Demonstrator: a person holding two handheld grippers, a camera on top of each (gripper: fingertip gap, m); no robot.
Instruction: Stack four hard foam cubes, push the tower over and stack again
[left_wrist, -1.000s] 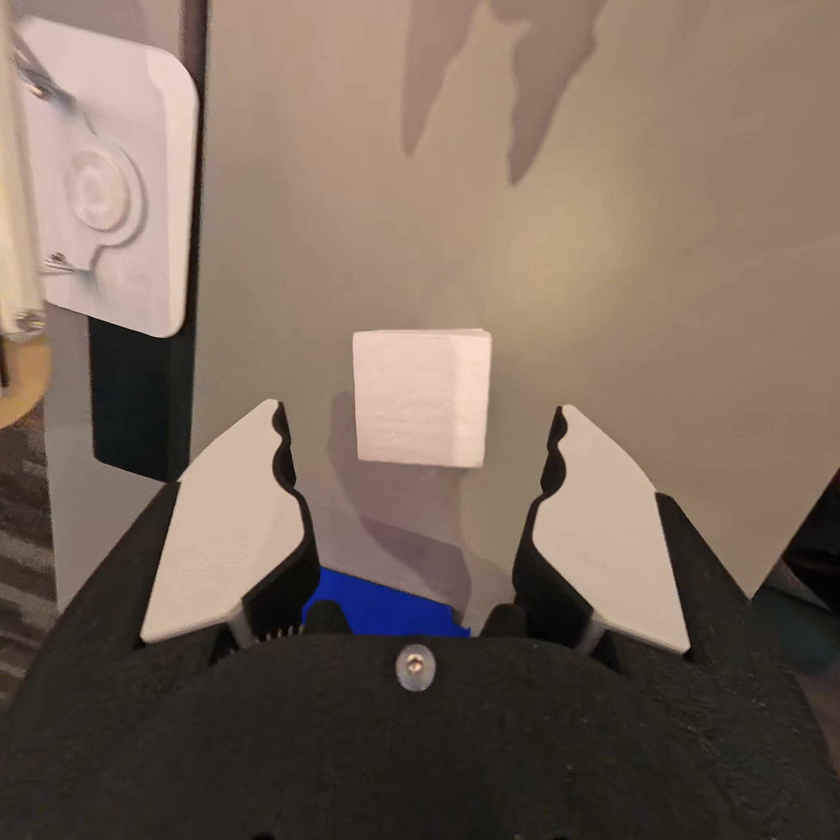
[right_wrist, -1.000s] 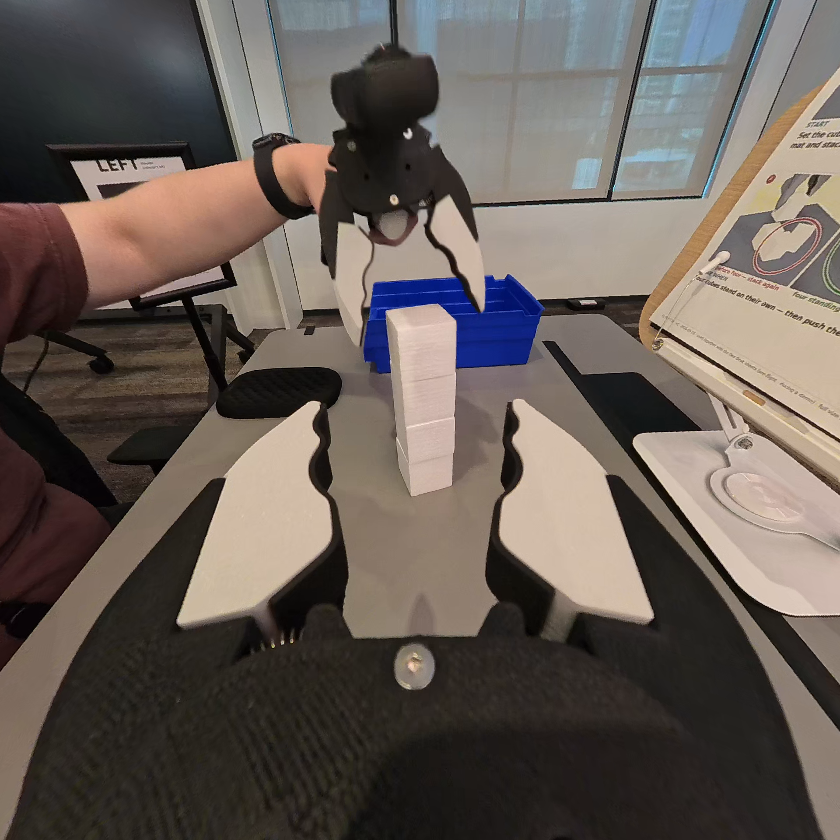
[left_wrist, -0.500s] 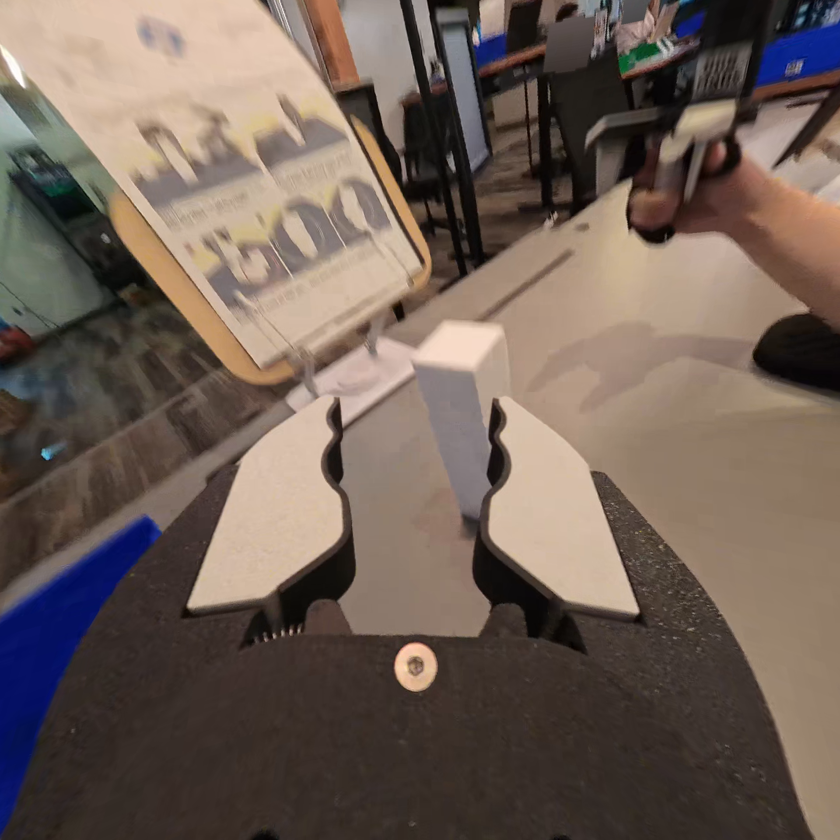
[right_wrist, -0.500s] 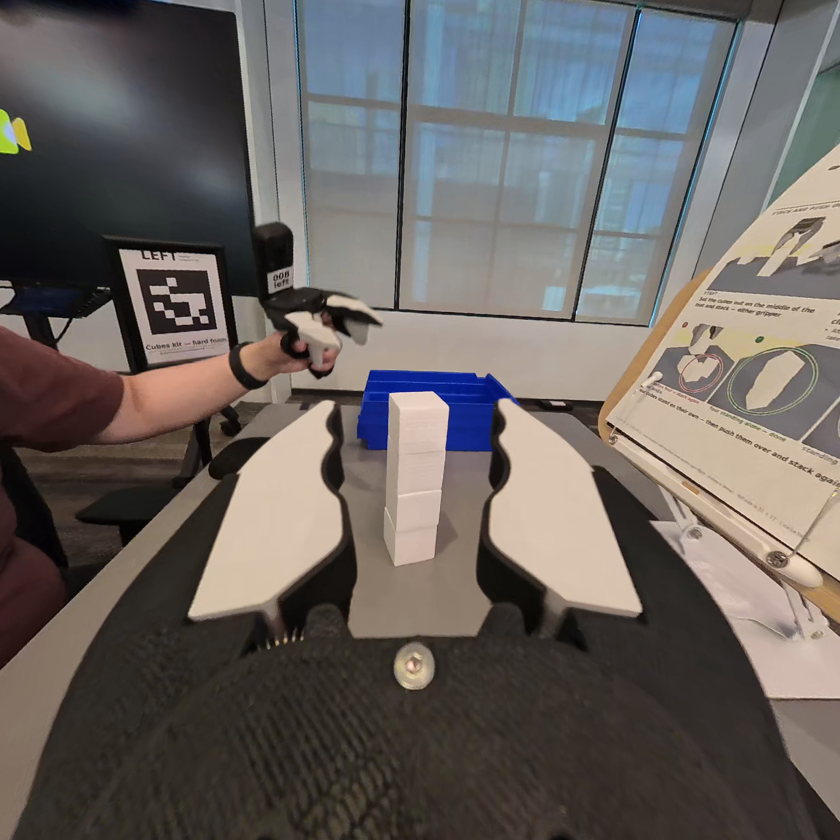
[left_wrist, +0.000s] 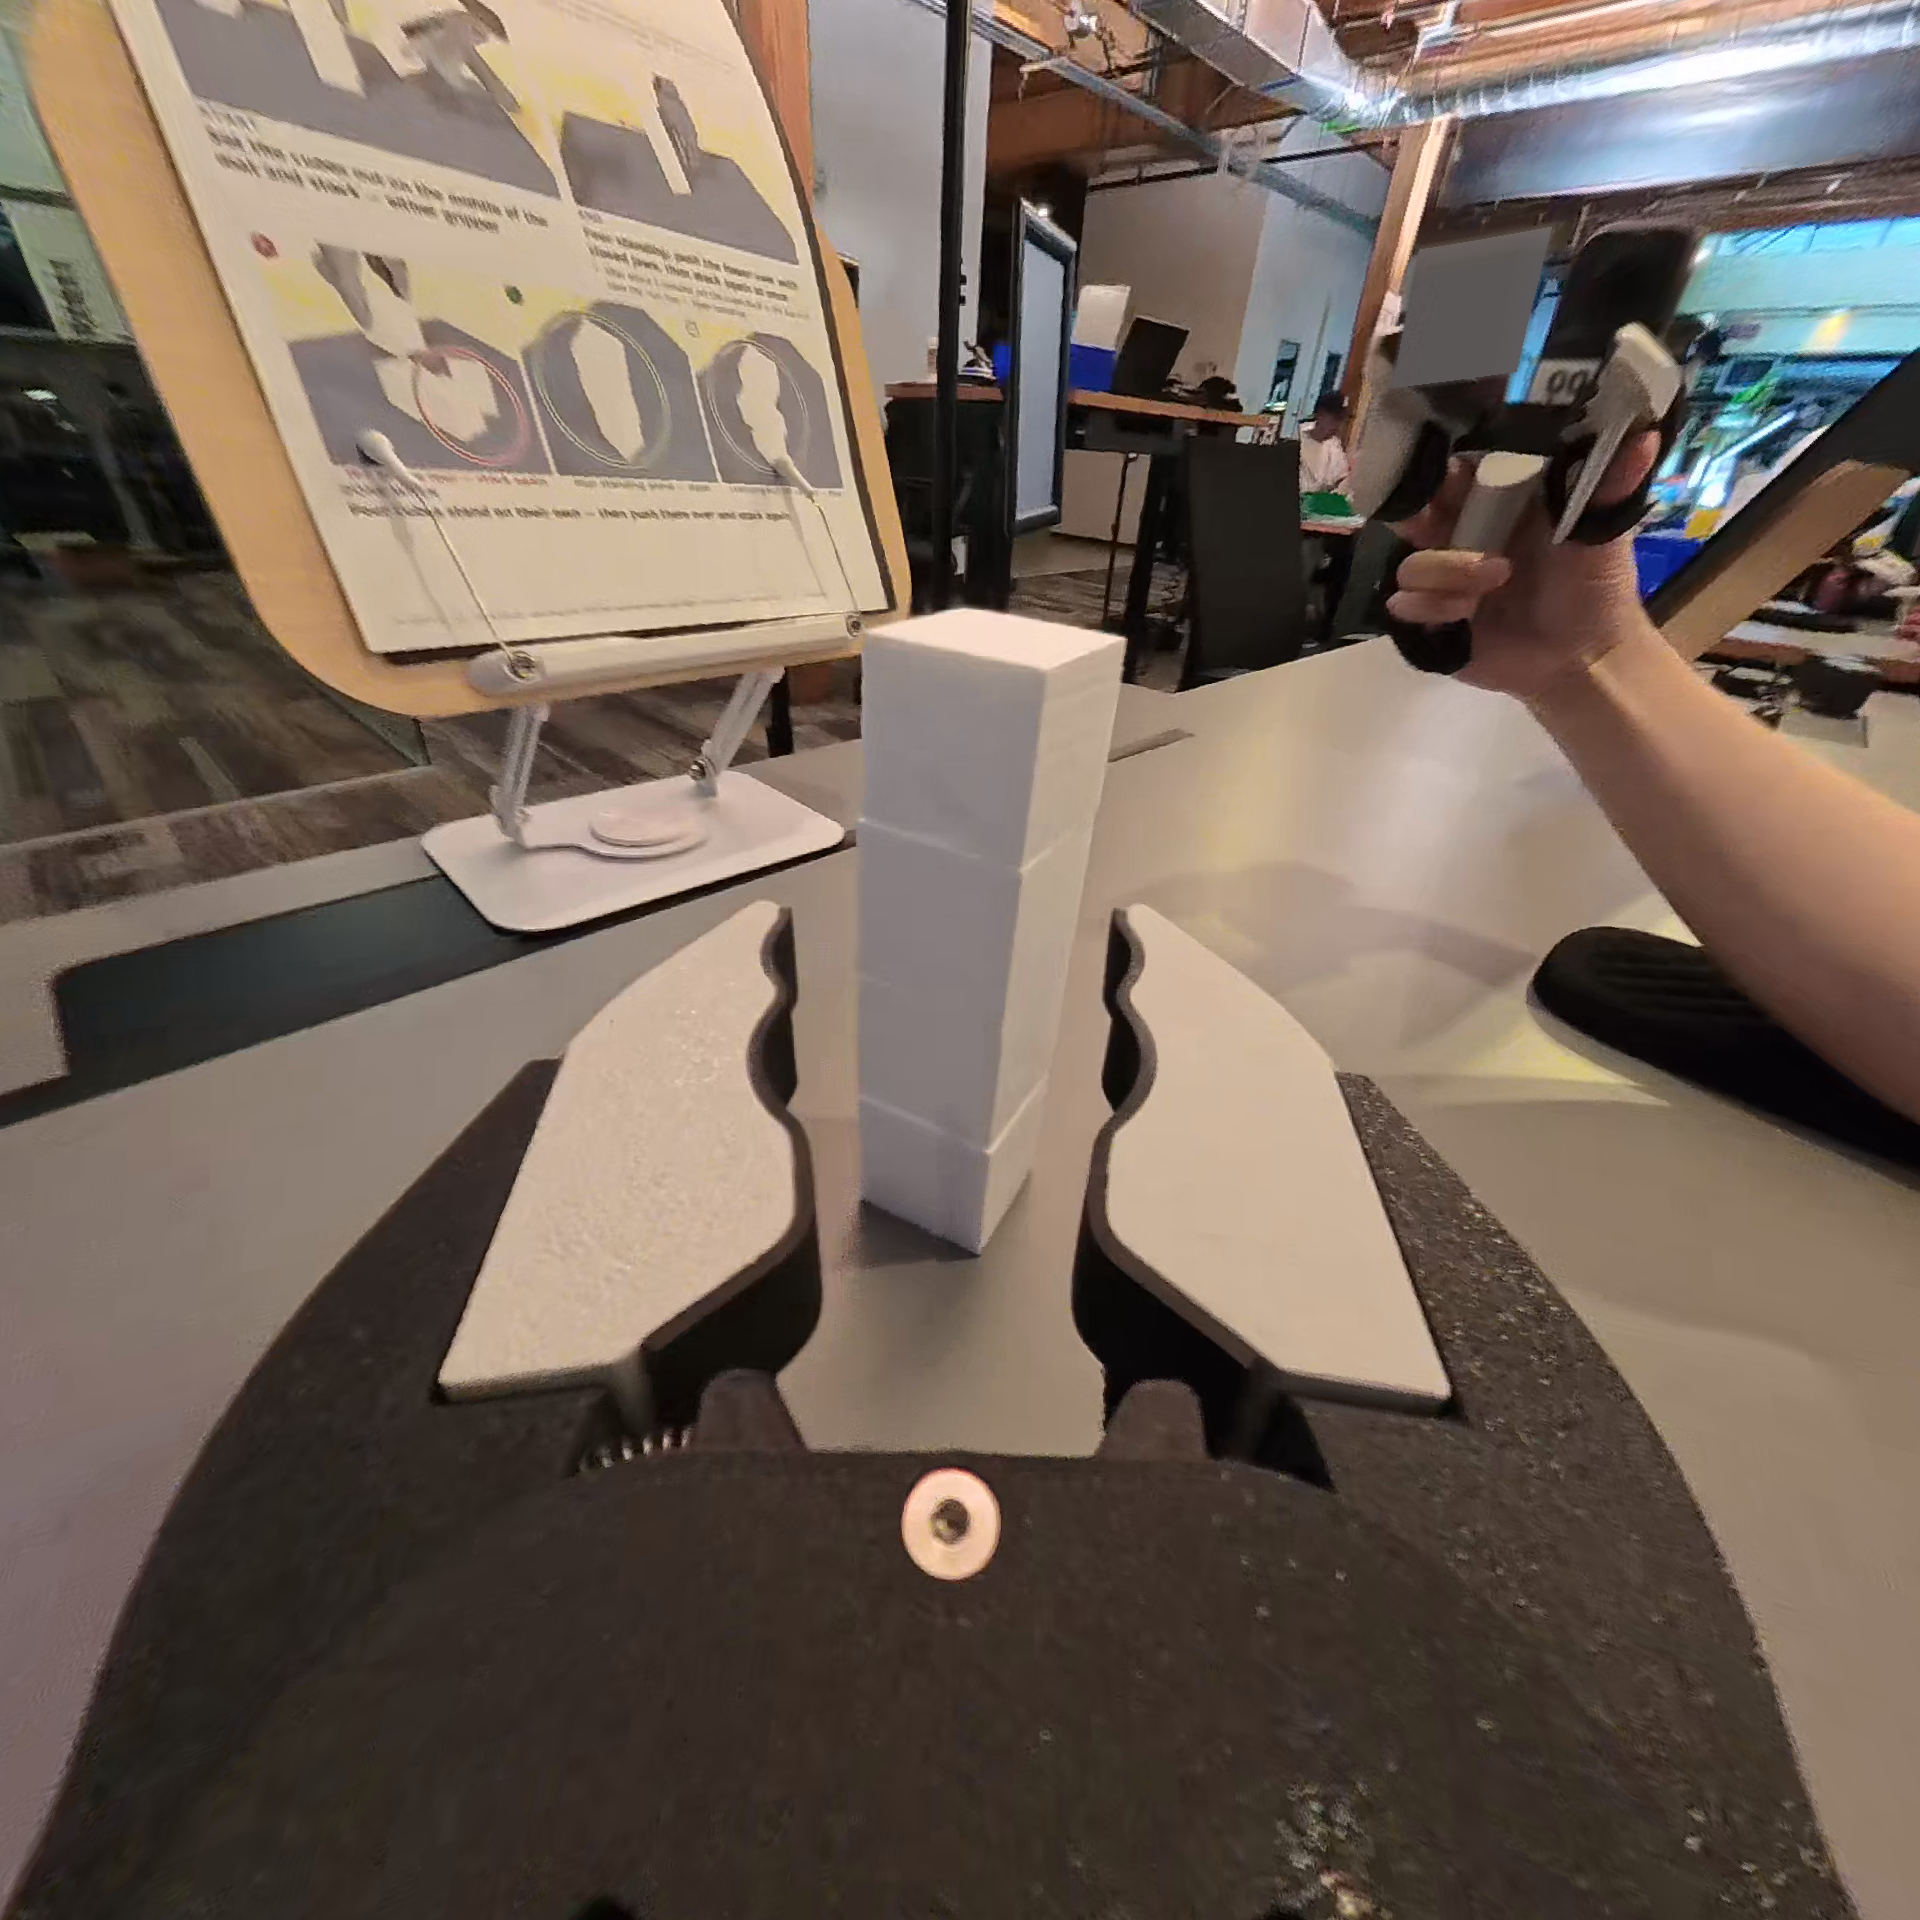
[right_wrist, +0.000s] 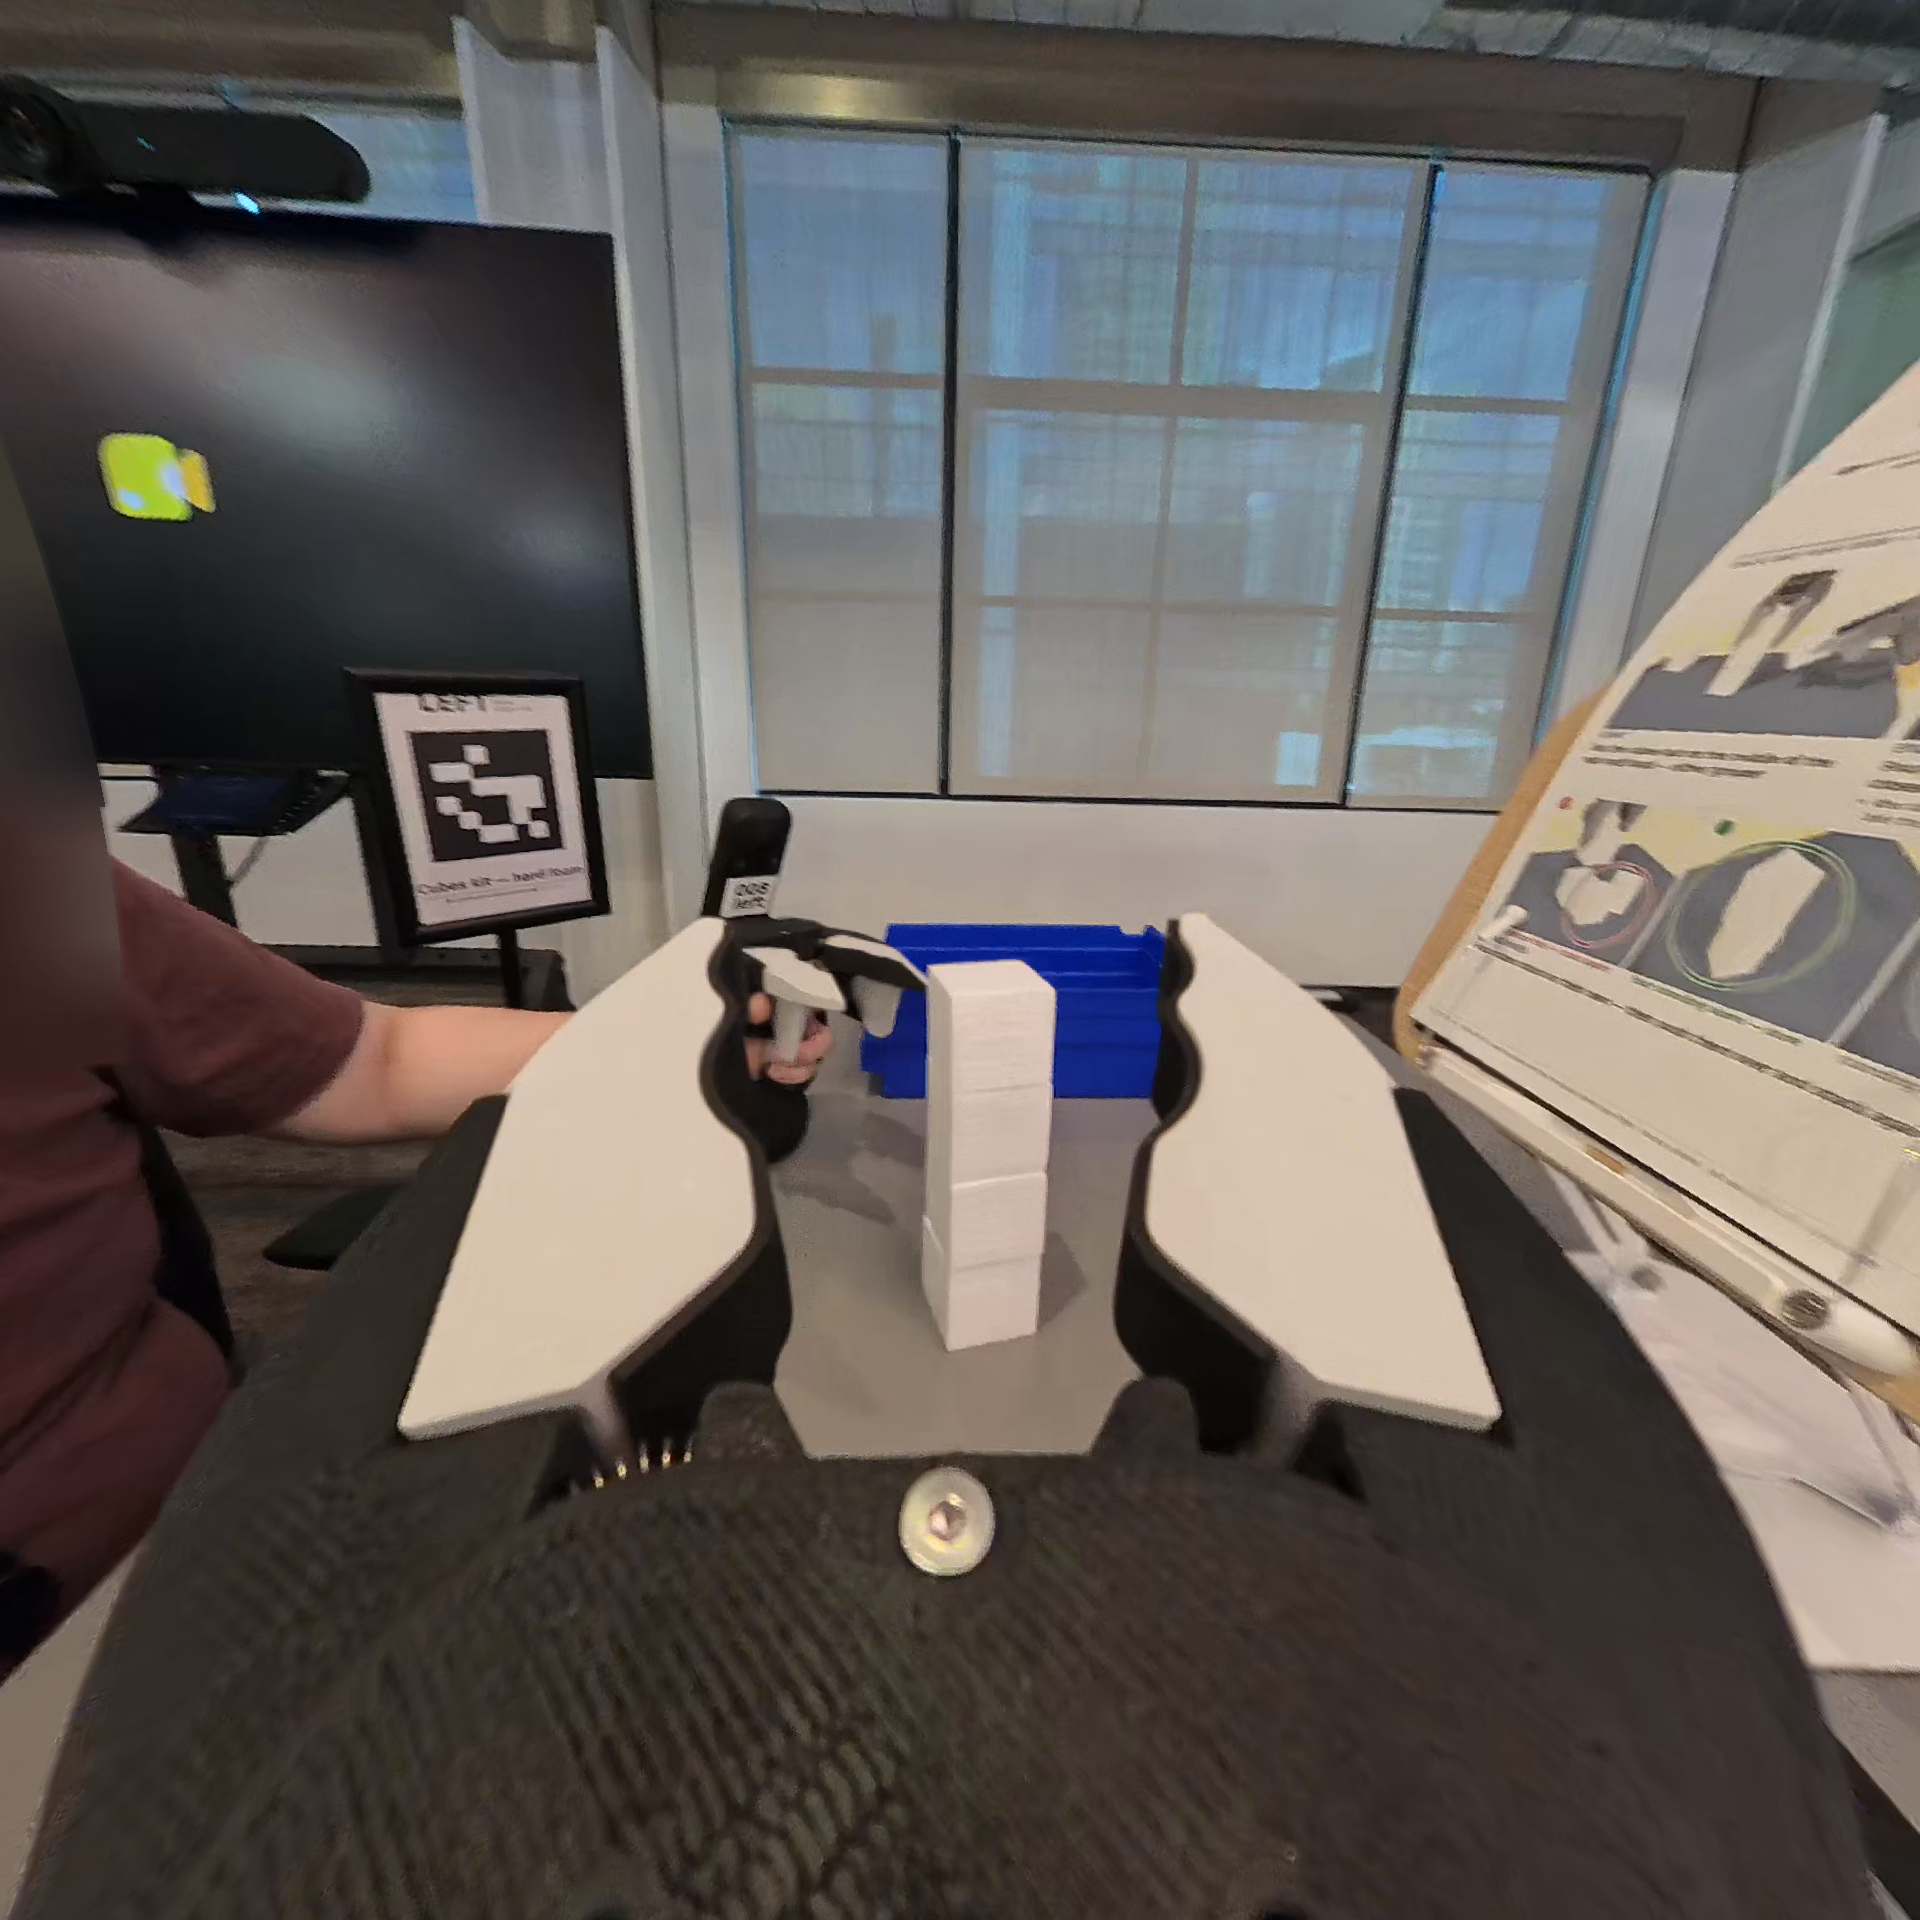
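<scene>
Grey table (left_wrist: 1455, 1299) carries the four-cube white foam tower (left_wrist: 977, 935), upright at its middle (blue bin (right_wrist: 1081, 977) behind). Left gripper (left_wrist: 945, 1049) and right gripper (right_wrist: 951, 1070) both frame it, fingers apart, holding nothing.

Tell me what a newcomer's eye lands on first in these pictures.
First, the white foam tower, four cubes high, standing free in the middle of the grey table. Next, the two open tools aimed at it from different sides: the left tool and the right tool each frame it between their fingers without touching. Behind it sit a blue bin and, to one side, a tilted instruction board.
</scene>
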